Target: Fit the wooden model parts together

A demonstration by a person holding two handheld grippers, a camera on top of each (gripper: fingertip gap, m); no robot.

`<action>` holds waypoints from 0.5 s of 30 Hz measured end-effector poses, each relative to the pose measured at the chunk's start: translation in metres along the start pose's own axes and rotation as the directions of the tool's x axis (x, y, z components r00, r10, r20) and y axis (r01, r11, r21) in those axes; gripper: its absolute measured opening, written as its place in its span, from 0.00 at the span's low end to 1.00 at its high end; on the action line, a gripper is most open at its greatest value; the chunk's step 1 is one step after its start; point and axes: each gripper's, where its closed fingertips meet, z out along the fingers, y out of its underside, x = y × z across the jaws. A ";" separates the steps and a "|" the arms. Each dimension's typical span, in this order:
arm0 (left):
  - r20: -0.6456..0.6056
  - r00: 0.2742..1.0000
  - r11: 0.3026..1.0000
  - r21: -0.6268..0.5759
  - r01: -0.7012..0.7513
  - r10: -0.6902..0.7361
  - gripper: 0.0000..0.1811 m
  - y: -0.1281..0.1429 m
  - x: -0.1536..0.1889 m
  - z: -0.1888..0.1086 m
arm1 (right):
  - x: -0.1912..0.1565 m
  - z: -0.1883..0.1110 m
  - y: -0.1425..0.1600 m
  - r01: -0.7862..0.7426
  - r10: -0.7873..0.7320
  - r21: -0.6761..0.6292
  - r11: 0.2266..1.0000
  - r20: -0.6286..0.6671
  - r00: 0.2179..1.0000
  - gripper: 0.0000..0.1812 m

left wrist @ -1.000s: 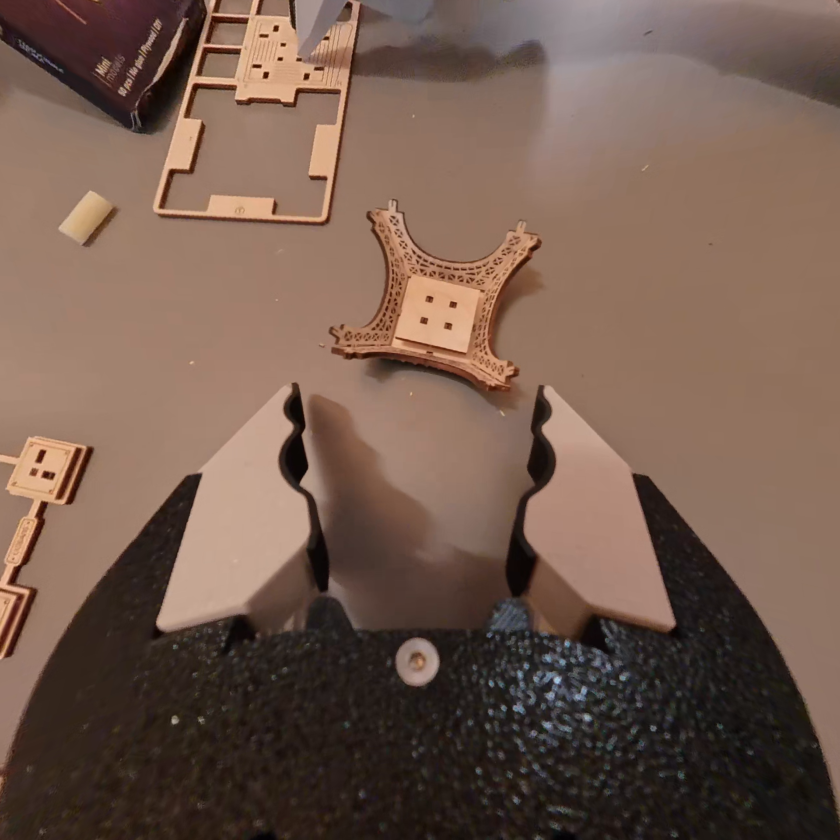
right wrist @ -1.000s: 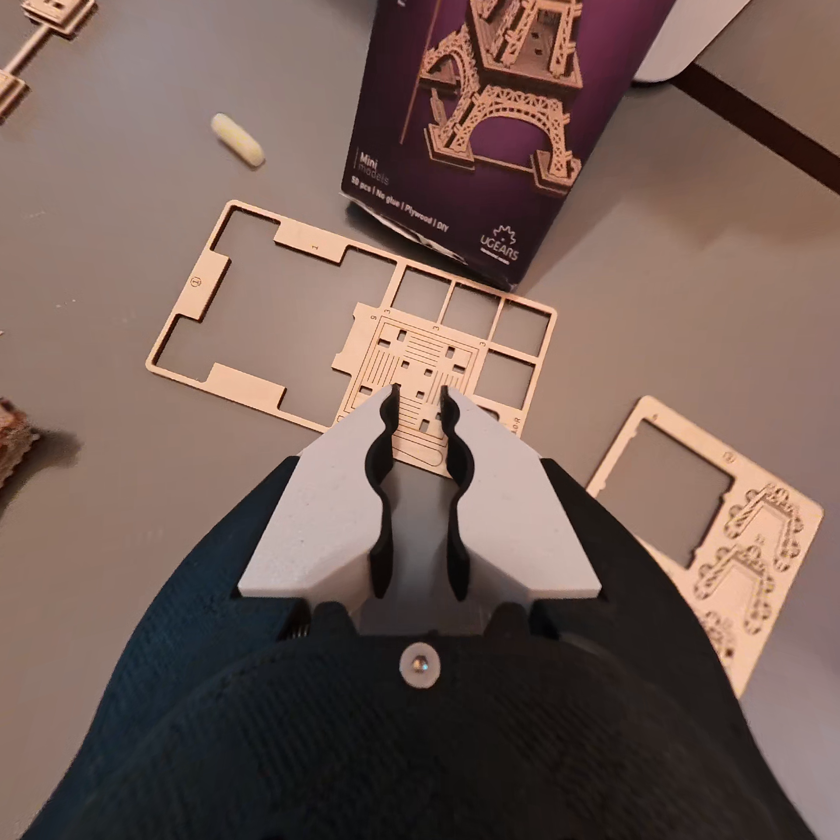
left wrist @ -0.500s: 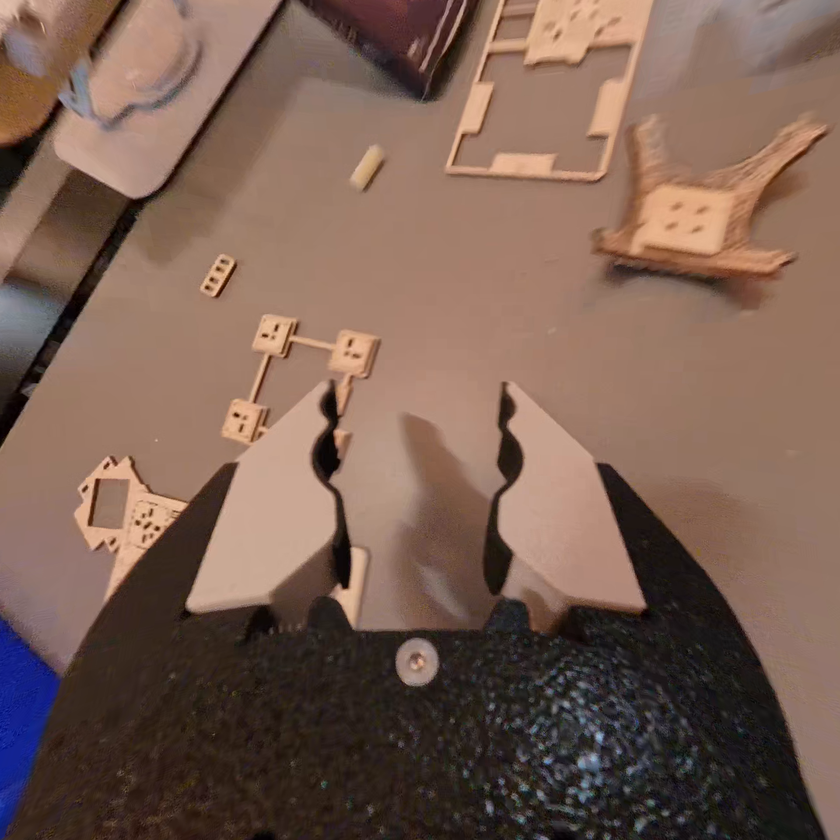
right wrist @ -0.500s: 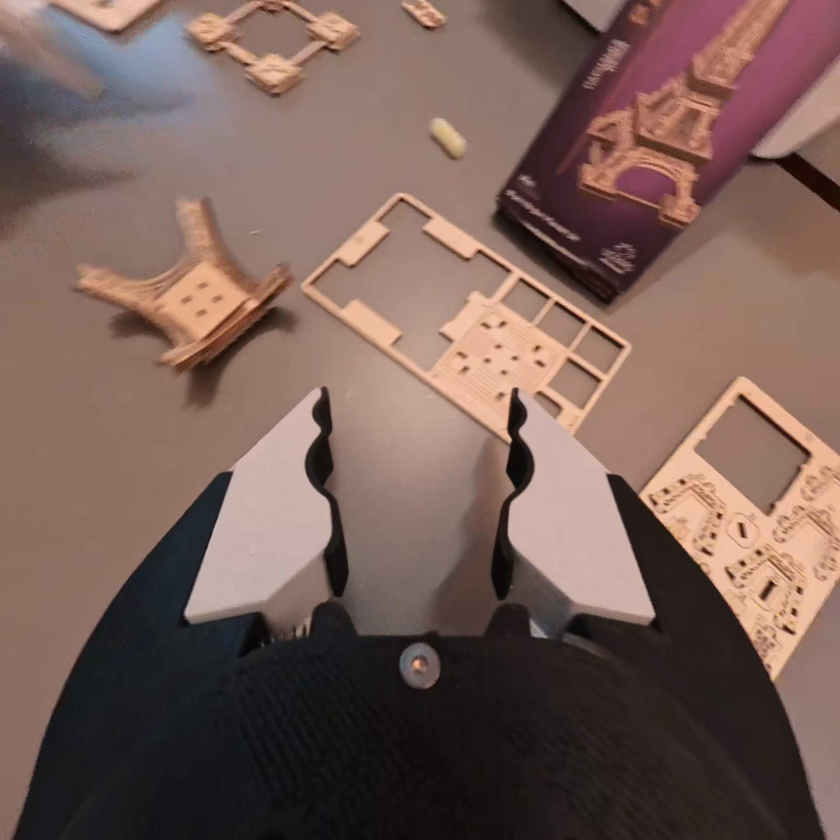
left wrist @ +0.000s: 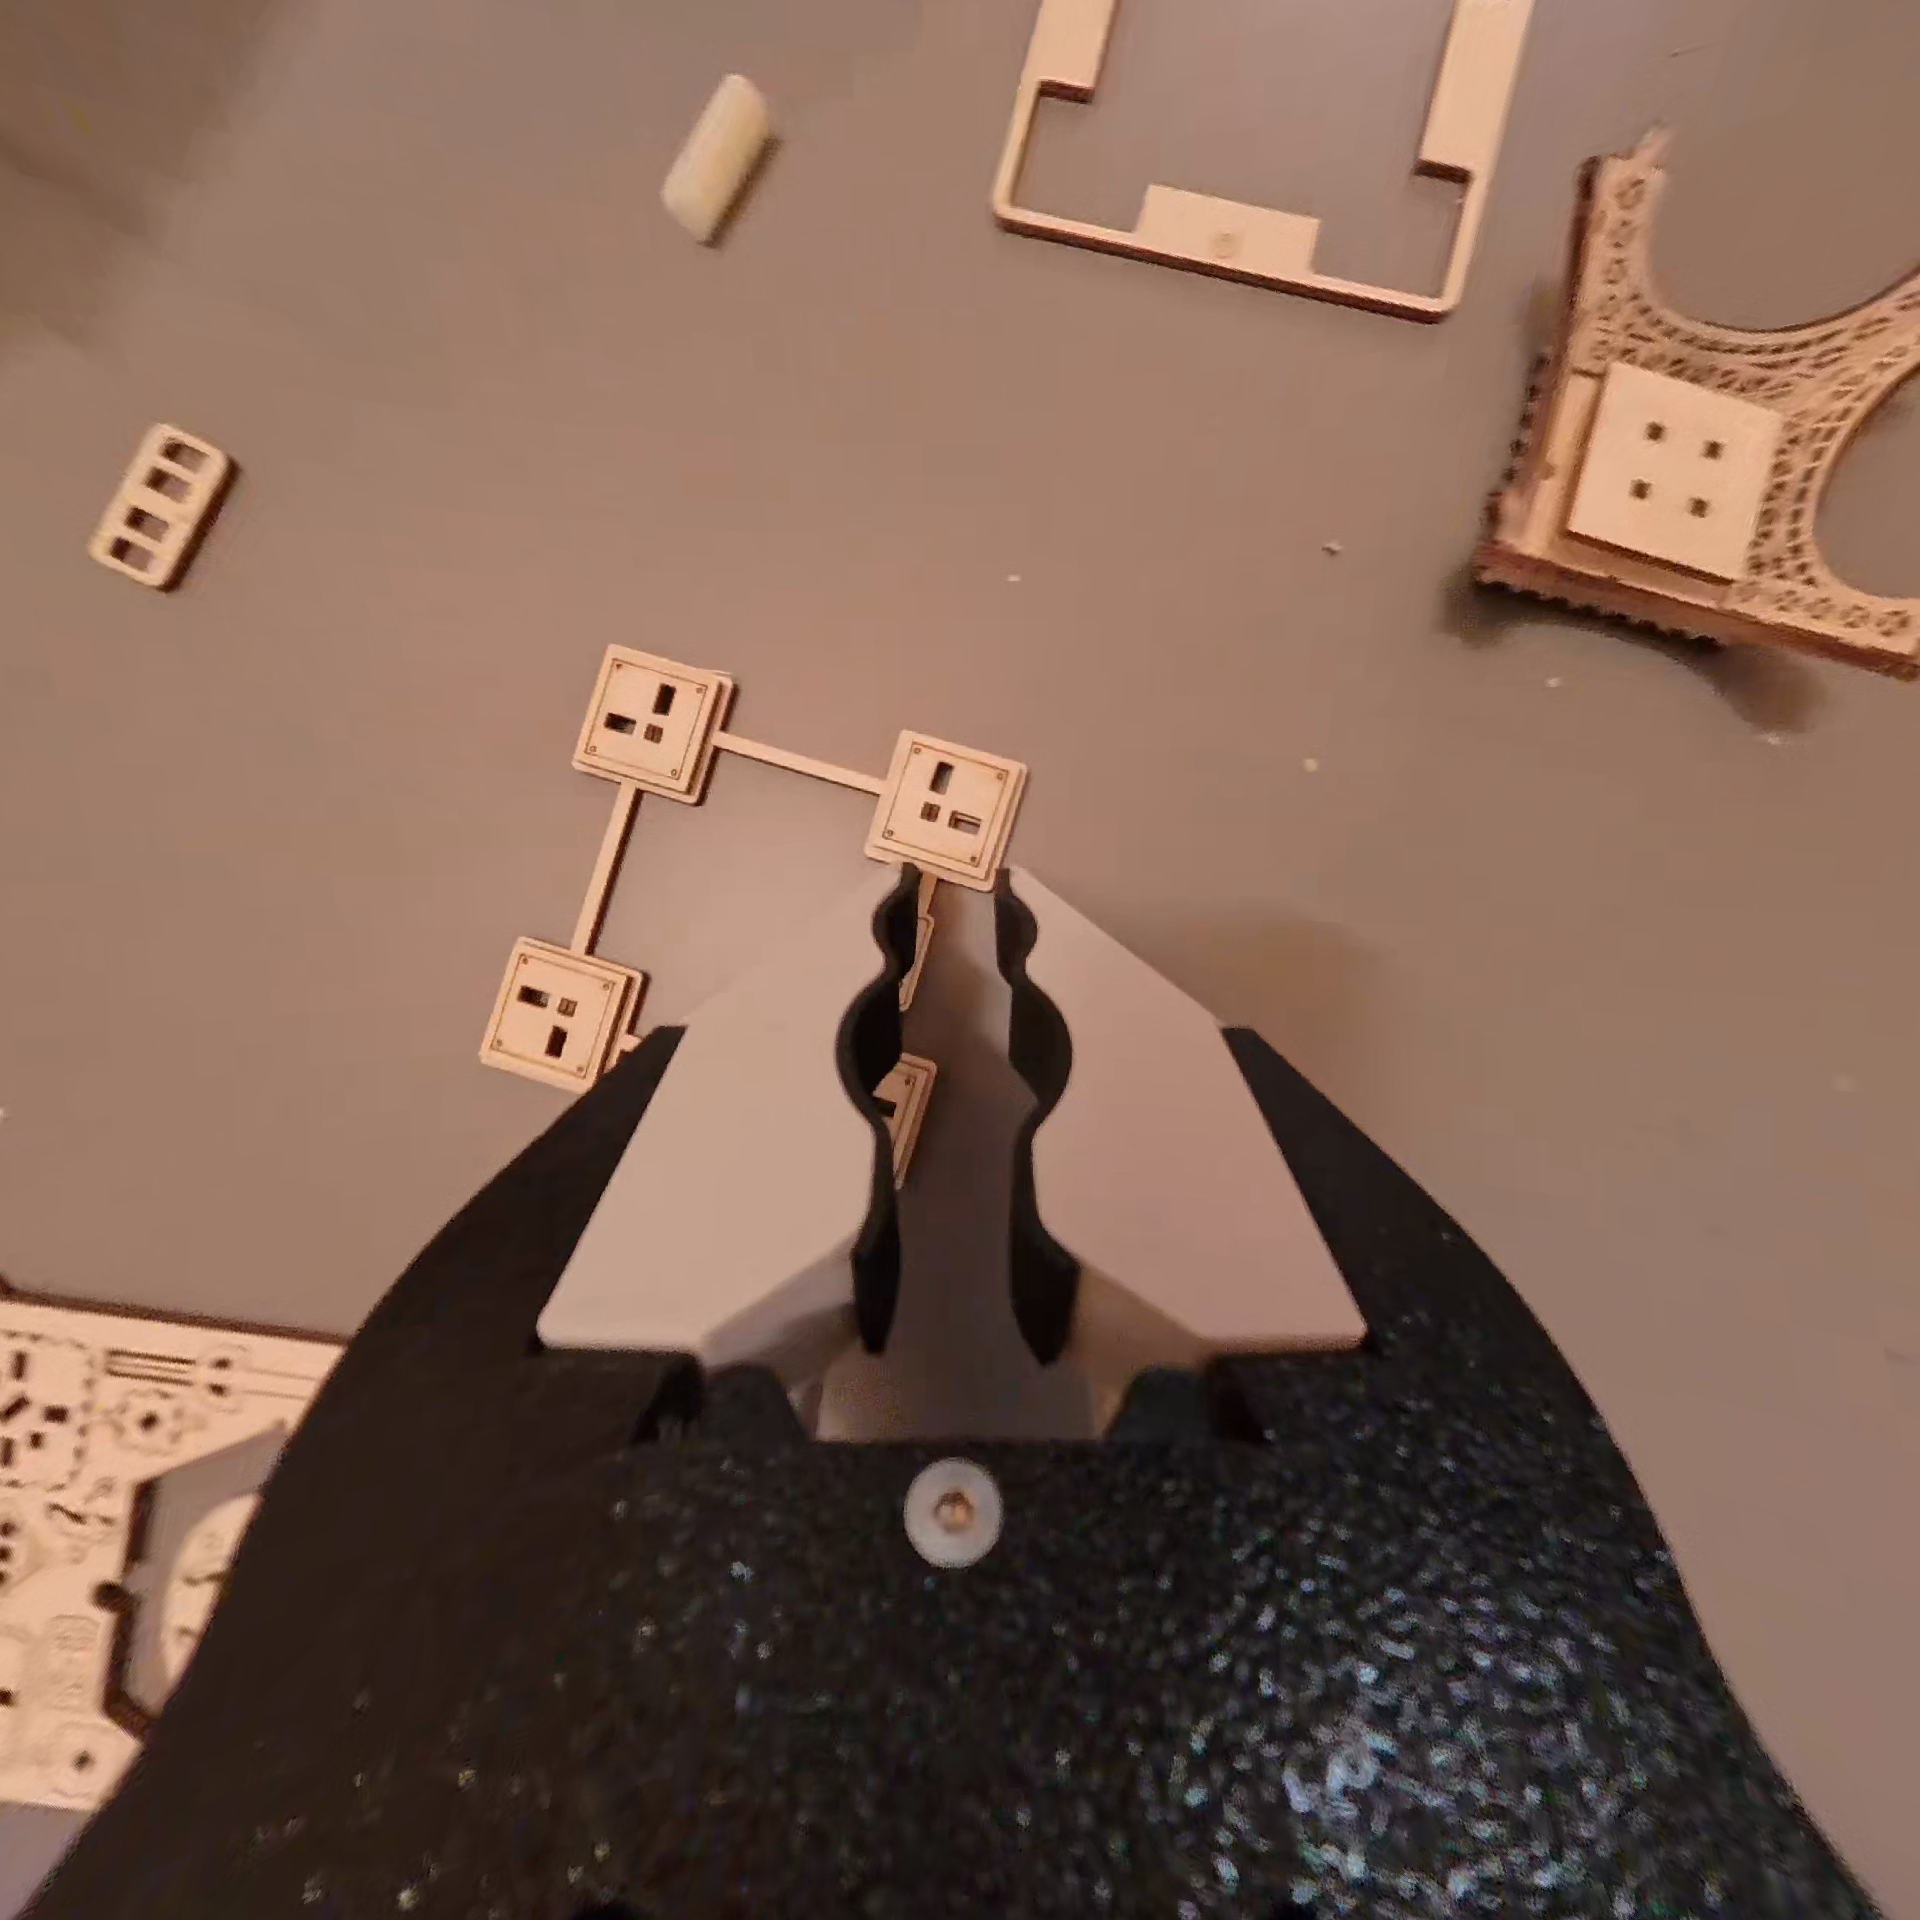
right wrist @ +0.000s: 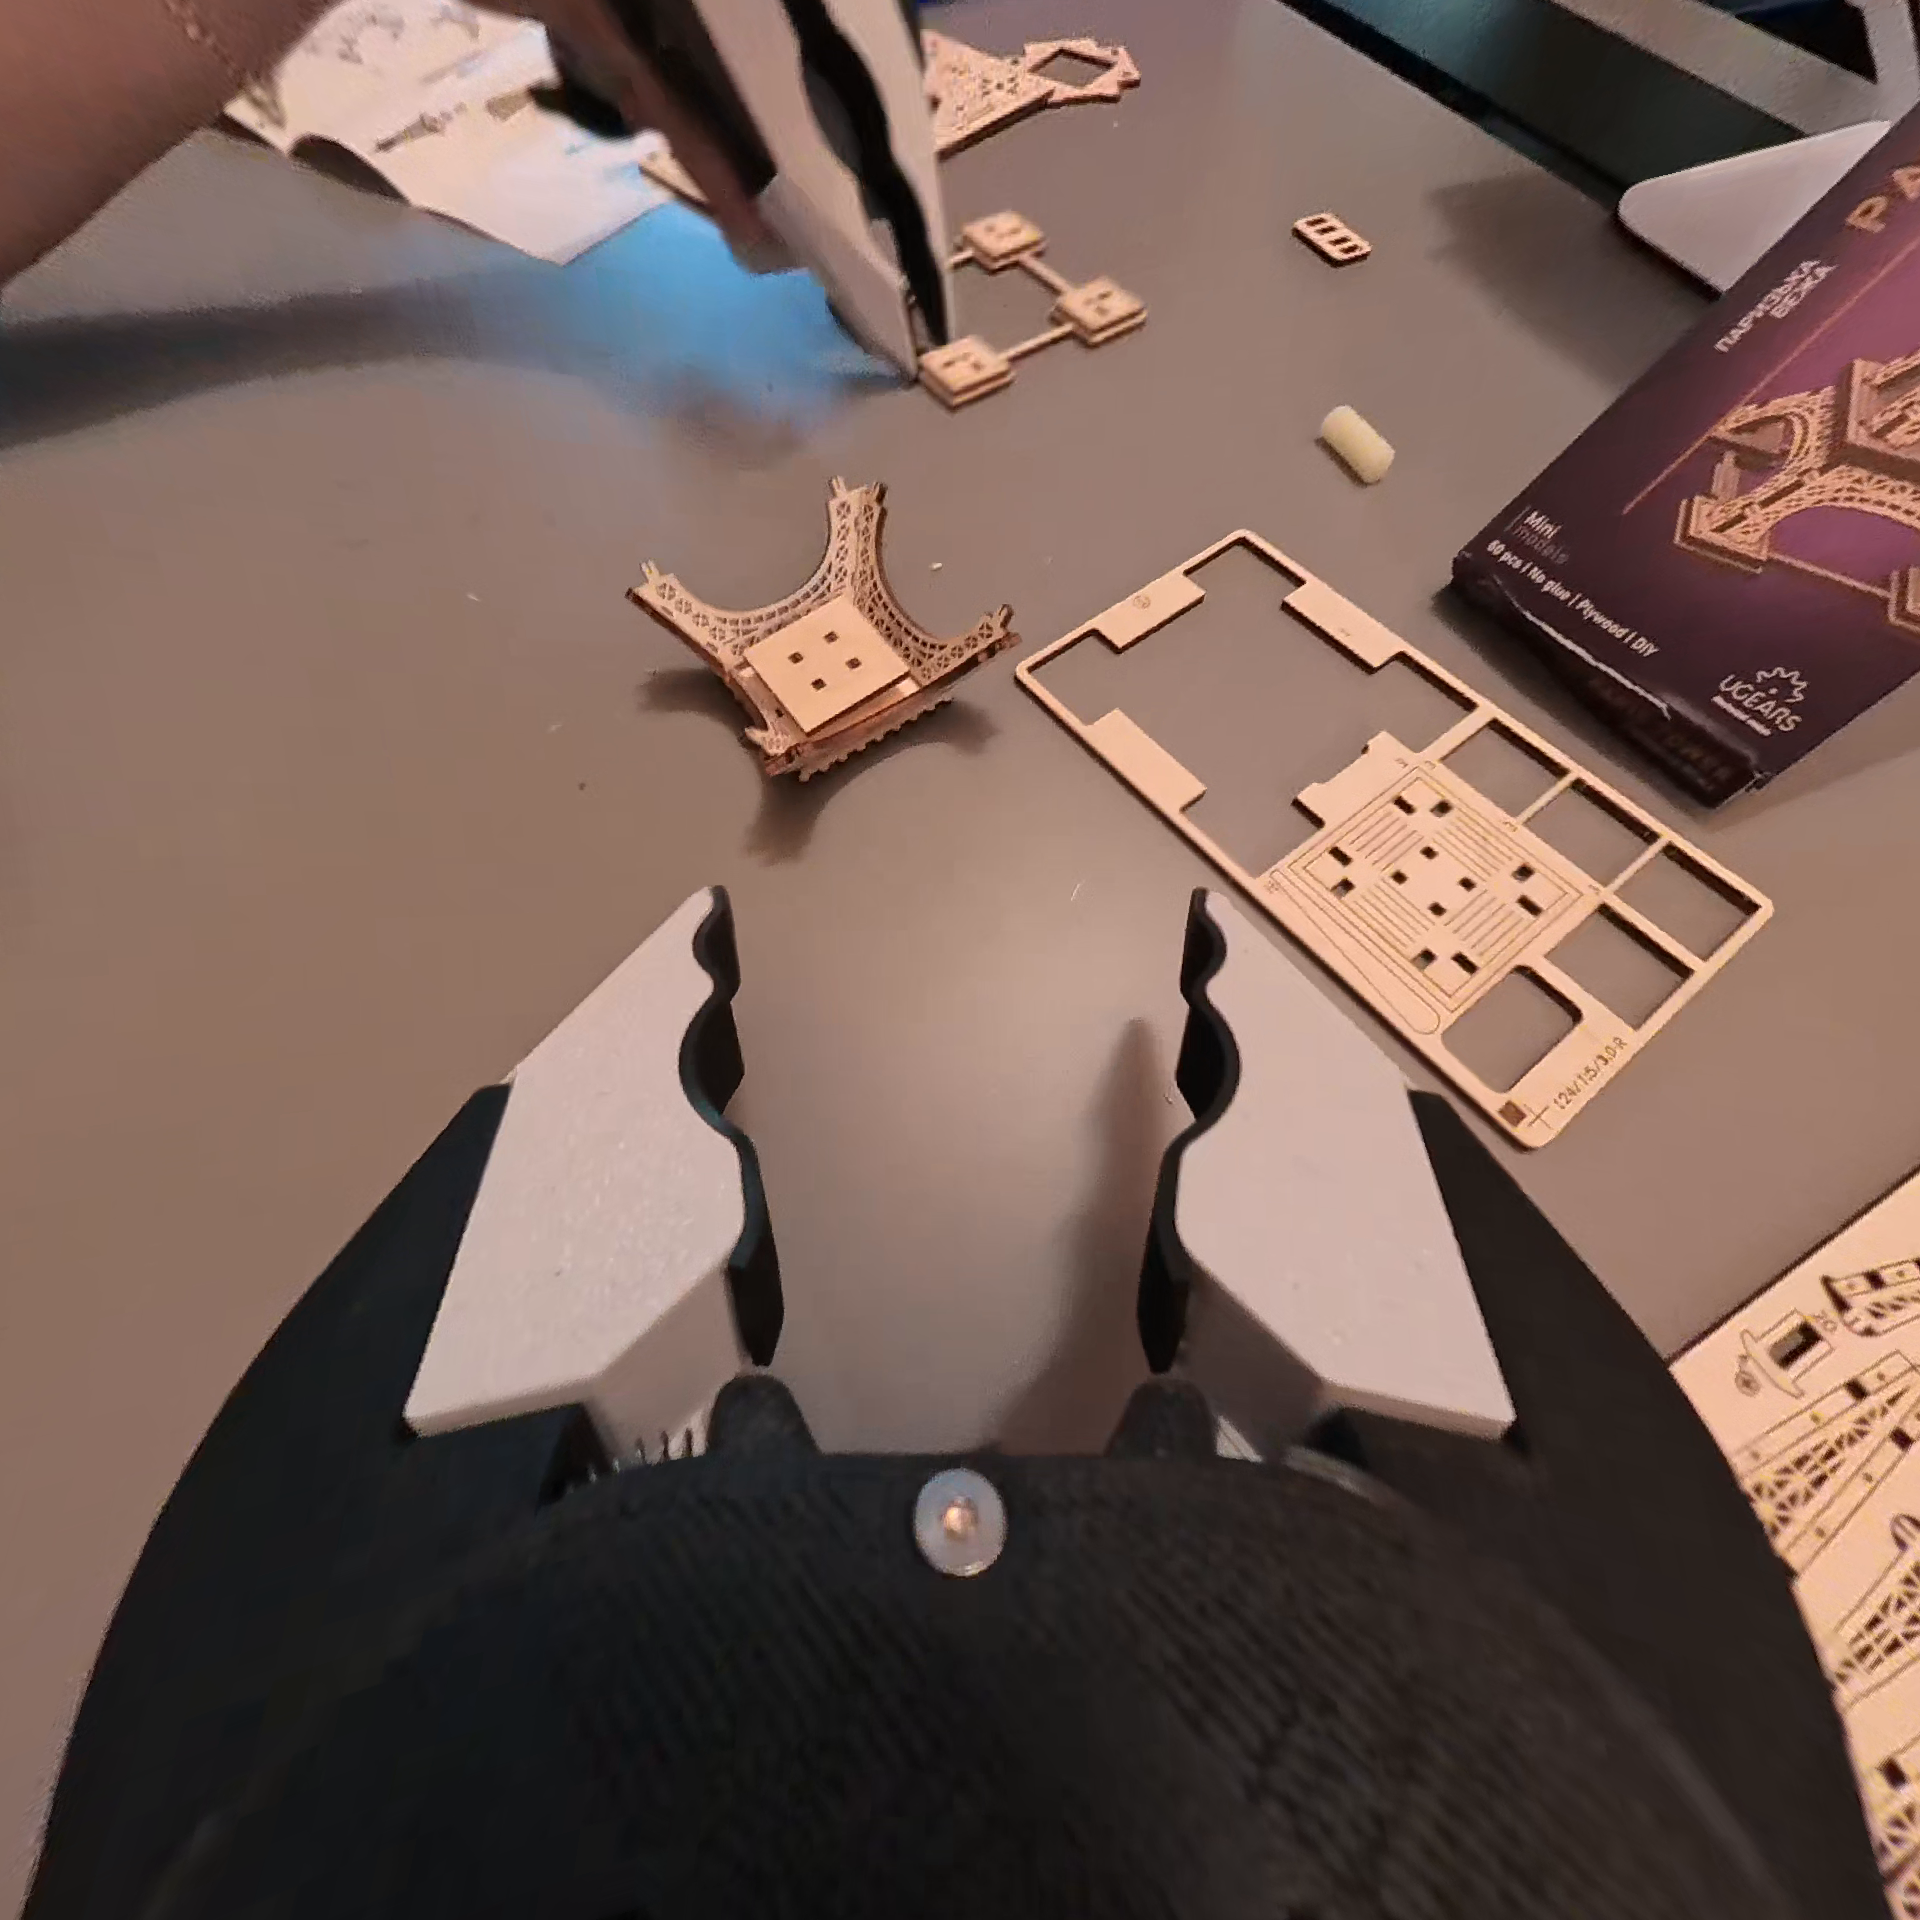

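- Wooden four-pad base frame (left wrist: 665, 883) lies flat on the grey table (left wrist: 1143, 644); left gripper (left wrist: 951, 883) stands over its near side, jaws narrowed, grip unclear.
- Lattice arch section (right wrist: 826, 649) rests well apart.
- Right gripper (right wrist: 956, 909) hovers wide, empty, near the punched sheet (right wrist: 1392, 831).
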 end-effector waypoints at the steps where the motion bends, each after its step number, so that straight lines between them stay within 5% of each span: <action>1: 0.013 1.000 1.000 0.000 0.013 -0.013 0.06 0.000 0.007 0.000 | 0.000 0.001 -0.002 -0.006 0.006 0.011 1.000 0.006 1.000 0.47; 8: -0.045 0.997 0.998 0.001 -0.064 0.064 0.07 -0.002 0.091 -0.002 | -0.013 0.009 -0.009 0.068 -0.071 0.060 0.996 0.063 0.995 0.47; 11: -0.012 0.994 0.993 0.048 -0.105 0.105 0.23 -0.012 0.100 -0.010 | -0.022 0.013 -0.008 0.130 -0.134 0.048 0.990 0.106 0.985 0.49; 15: -0.015 0.987 0.956 0.252 -0.150 0.159 0.47 -0.047 0.112 -0.025 | -0.021 0.019 -0.015 0.189 -0.194 0.049 0.981 0.134 0.972 0.51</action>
